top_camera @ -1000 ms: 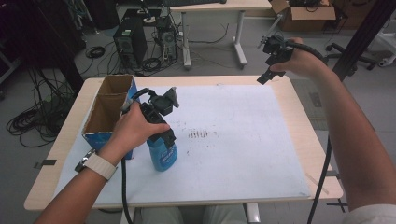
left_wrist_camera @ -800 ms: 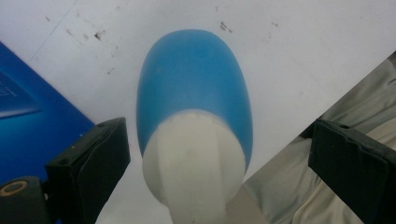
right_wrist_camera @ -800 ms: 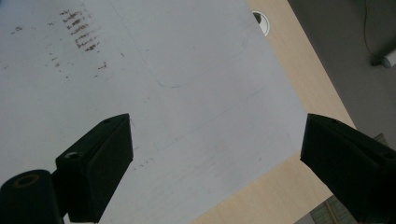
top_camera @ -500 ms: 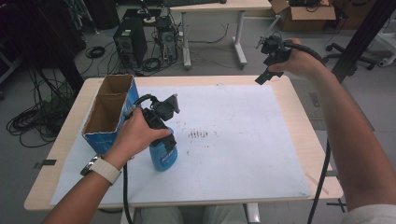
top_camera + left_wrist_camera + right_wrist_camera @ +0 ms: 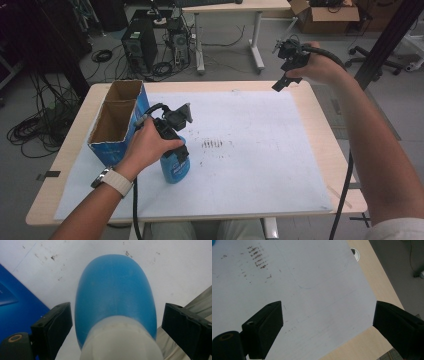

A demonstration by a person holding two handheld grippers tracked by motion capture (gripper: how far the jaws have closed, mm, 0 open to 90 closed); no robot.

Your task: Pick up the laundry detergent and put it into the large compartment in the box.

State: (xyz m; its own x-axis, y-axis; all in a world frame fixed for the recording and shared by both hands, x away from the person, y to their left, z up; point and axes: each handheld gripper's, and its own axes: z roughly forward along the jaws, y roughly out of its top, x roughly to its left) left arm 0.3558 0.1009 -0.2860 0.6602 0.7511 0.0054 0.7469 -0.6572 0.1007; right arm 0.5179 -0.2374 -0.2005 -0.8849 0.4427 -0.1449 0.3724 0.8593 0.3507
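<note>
While your left tongs [image 5: 113, 322] stand over the blue bottle [image 5: 115, 292], their jaws flank its pale neck [image 5: 120, 340] with a gap visible on each side, so they are released, not grasping; they have just been closing in, with the bottle between them but not yet pinched. You come at the bottle from above because it stands upright on the tabletop [image 5: 320, 115], and the narrow neck offers the tongs a firmer seat than the rounded body below it. In the high view your left hand [image 5: 147, 145] carries the tongs [image 5: 175, 150] down onto the bottle [image 5: 175, 167], which rests on the white sheet [image 5: 260, 165] just beside the blue cardboard box [image 5: 117, 130]. That box stands open at the top, in two compartments, both apparently empty; its closeness suggests it is where the bottle belongs, though this is a judgement only. Keep the jaws centred on the neck as they close, since an off-centre squeeze could tip the bottle toward the box wall.

Your right tongs [image 5: 327, 322] are released as well, jaws wide apart with nothing between them, looking down on bare sheet and the tabletop's far edge. In the high view your right hand [image 5: 320, 65] holds them [image 5: 282, 82] raised over the far right corner, well apart from the bottle, so that the working area stays free for the left.
</note>
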